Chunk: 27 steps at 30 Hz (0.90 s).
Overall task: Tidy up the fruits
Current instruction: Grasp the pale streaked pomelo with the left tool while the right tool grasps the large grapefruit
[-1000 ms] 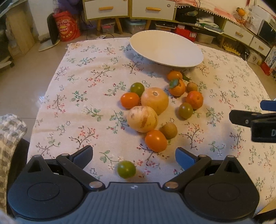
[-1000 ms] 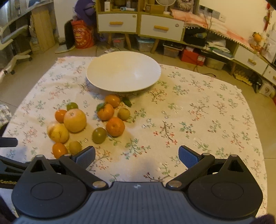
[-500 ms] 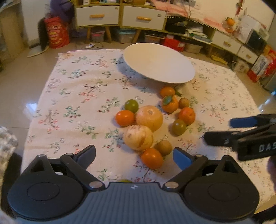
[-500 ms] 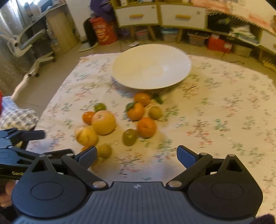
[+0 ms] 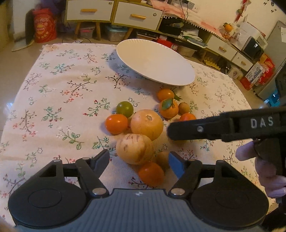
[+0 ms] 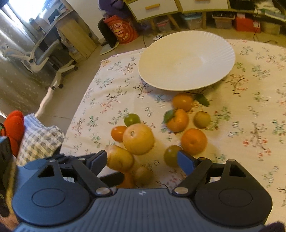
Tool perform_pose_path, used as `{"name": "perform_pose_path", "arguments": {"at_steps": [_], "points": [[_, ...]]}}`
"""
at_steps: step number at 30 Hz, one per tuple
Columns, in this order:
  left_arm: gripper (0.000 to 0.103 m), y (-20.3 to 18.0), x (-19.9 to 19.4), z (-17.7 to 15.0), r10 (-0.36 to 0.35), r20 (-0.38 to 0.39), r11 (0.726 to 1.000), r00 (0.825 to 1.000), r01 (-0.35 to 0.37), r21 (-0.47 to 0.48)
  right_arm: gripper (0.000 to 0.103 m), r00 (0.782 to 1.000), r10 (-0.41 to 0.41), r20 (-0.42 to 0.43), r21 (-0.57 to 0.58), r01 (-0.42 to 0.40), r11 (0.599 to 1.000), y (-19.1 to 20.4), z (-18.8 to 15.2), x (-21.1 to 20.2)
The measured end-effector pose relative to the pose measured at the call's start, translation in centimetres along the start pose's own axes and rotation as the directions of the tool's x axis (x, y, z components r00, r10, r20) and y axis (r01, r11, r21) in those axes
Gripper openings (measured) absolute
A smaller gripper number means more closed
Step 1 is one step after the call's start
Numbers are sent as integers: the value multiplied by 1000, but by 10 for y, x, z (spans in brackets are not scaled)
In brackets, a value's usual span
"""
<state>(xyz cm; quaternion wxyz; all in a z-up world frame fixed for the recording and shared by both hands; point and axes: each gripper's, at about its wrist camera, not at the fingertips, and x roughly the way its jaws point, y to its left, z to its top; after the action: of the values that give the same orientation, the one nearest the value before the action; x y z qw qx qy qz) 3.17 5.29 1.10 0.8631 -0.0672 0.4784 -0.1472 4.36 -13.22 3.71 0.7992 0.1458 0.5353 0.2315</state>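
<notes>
A cluster of fruit lies on the flowered tablecloth (image 5: pixel 59 92) below a large white plate (image 5: pixel 153 61), which is bare. The cluster holds a big orange grapefruit (image 5: pixel 147 124), a striped yellow melon (image 5: pixel 134 148), orange tomatoes (image 5: pixel 116 123), a green one (image 5: pixel 124 108), tangerines (image 5: pixel 169 108) and small brown kiwis (image 5: pixel 183 108). My left gripper (image 5: pixel 139 160) is open, its jaws either side of the melon and an orange tomato (image 5: pixel 151 175). My right gripper (image 6: pixel 142 158) is open just above the grapefruit (image 6: pixel 138 139) and melon (image 6: pixel 119 158); it also shows in the left wrist view (image 5: pixel 223 127).
The plate (image 6: pixel 185 58) sits at the table's far side. A cabinet with drawers (image 5: pixel 114 12), boxes and a red bag (image 5: pixel 44 28) stand beyond the table. An office chair (image 6: pixel 44 57) stands on the floor at left. A checked sleeve (image 6: pixel 39 139) is at the table's left edge.
Both grippers have moved forward and down toward the fruit cluster. The right gripper has swung left over the fruit. The near green tomato has dropped out of the left view.
</notes>
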Motion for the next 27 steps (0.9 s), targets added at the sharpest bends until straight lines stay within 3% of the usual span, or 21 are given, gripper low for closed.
{"name": "perform_pose_path", "arguments": {"at_steps": [19, 27], "points": [[32, 4, 21, 0, -22, -7, 1000, 1000, 22, 15, 67, 999, -9, -35, 50, 11, 999, 5, 10, 35], [30, 3, 19, 0, -19, -13, 1000, 1000, 20, 15, 60, 999, -37, -31, 75, 39, 996, 8, 12, 44]]}}
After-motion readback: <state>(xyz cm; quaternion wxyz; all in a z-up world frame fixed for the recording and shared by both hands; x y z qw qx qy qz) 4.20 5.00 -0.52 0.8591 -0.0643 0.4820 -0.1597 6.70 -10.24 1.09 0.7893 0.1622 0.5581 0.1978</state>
